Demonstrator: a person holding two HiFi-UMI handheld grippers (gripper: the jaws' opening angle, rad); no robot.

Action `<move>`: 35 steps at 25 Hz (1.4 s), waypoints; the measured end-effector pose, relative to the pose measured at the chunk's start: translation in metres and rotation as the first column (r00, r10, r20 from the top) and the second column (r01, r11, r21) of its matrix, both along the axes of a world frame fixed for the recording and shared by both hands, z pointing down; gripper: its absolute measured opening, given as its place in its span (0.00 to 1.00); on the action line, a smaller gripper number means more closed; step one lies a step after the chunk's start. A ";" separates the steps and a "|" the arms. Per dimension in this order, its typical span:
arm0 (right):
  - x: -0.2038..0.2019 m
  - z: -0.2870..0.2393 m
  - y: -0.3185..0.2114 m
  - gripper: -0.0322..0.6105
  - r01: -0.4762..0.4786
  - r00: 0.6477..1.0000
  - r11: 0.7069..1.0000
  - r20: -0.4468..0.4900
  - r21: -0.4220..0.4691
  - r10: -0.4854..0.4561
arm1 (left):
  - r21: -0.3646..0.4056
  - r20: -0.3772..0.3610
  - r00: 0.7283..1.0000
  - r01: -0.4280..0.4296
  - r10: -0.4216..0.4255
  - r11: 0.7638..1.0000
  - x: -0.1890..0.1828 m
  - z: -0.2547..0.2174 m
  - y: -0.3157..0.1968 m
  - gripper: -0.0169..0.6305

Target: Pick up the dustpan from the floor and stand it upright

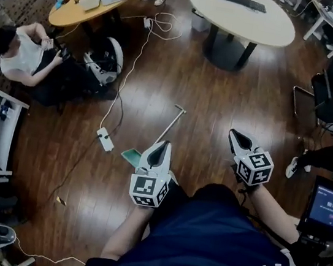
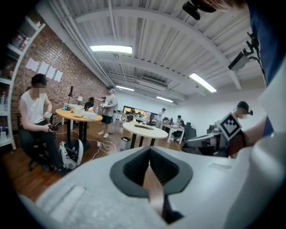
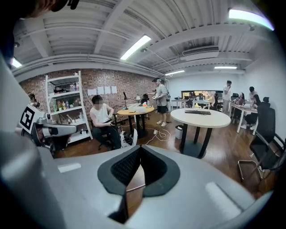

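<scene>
Both pairs of jaws are pressed together with nothing between them. From the head view, my left gripper (image 1: 160,149) hangs just above the near end of the dustpan (image 1: 131,156), and my right gripper (image 1: 237,138) is off to the side, well apart from it. The dustpan lies flat on the wooden floor (image 1: 182,70): a small green pan nearest me, and a long thin pale handle running away towards the white round desk (image 1: 246,14). I judge it light and stiff. The slim rod is probably smooth enough to twist in a grip, so I would open one pair of jaws and take it partway up the handle, letting the pan's edge pivot on the boards, where it may skid. A white power strip (image 1: 105,139) sits near the pan on its left, and its cable (image 1: 129,74) trails off towards the orange desk (image 1: 93,3). That is the one thing a swinging handle could catch. The seated person (image 1: 26,55) and the black chair (image 1: 331,86) are well clear.

From the left gripper view, the dark pads meet in a closed seam, with only bare floor showing in the slot below them. The dustpan is out of sight here.

From the right gripper view, the pads are likewise together. Low in the slot a thin pale bar crosses the floor, which I take for the handle.
</scene>
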State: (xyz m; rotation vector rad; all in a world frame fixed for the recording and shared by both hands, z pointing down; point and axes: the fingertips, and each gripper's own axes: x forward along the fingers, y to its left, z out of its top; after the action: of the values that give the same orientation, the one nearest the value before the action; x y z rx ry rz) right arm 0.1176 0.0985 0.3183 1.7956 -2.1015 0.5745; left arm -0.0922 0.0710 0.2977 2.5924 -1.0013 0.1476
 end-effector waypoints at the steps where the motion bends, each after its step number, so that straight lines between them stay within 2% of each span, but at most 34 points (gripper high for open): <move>1: -0.005 -0.003 -0.006 0.07 0.003 1.000 1.000 -0.006 -0.008 -0.003 | -0.016 0.006 1.000 0.014 -0.014 1.000 -0.010 0.002 -0.004 0.05; 4: -0.018 -0.001 -0.019 0.07 0.021 1.000 0.998 -0.011 -0.052 -0.022 | -0.077 0.040 0.998 0.059 -0.056 0.995 -0.040 0.011 -0.008 0.07; 6: -0.015 0.024 -0.036 0.07 0.043 0.999 0.995 0.000 -0.087 -0.043 | -0.117 0.081 0.993 0.091 -0.082 0.989 -0.045 0.033 -0.017 0.08; 10: -0.002 0.083 -0.084 0.07 0.100 0.995 0.989 0.025 -0.108 -0.098 | -0.146 0.159 0.980 0.140 -0.117 0.979 -0.035 0.077 -0.044 0.13; 14: 0.000 0.117 -0.125 0.07 0.174 0.984 0.975 0.056 -0.135 -0.167 | -0.151 0.247 0.957 0.193 -0.152 0.970 -0.028 0.092 -0.071 0.17; 17: 0.007 0.144 -0.155 0.08 0.247 0.969 0.955 0.073 -0.164 -0.238 | -0.147 0.296 0.937 0.236 -0.185 0.961 -0.018 0.105 -0.095 0.19; 21: 0.017 0.191 -0.188 0.13 0.341 0.940 0.921 0.089 -0.190 -0.330 | -0.166 0.353 0.916 0.261 -0.190 0.951 0.001 0.146 -0.117 0.23; 27: 0.027 0.237 -0.218 0.19 0.401 0.916 0.890 0.099 -0.216 -0.389 | -0.175 0.417 0.896 0.246 -0.154 0.953 0.024 0.193 -0.135 0.27; 30: 0.020 0.302 -0.234 0.22 0.414 0.910 0.881 0.106 -0.228 -0.400 | -0.159 0.460 0.880 0.211 -0.117 0.964 0.020 0.259 -0.147 0.28; 32: 0.014 0.349 -0.241 0.22 0.422 0.907 0.877 0.107 -0.231 -0.408 | -0.168 0.468 0.880 0.180 -0.082 0.969 0.020 0.308 -0.153 0.28; 35: 0.017 0.366 -0.252 0.22 0.426 0.905 0.875 0.104 -0.229 -0.413 | -0.188 0.468 0.884 0.124 -0.022 0.974 0.027 0.337 -0.163 0.31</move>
State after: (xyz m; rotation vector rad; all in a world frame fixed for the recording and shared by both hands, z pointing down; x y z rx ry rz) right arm 0.1346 -0.1535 0.6847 1.1503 -2.2434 0.7267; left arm -0.0651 -0.0918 0.6347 2.3614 -1.1627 0.8434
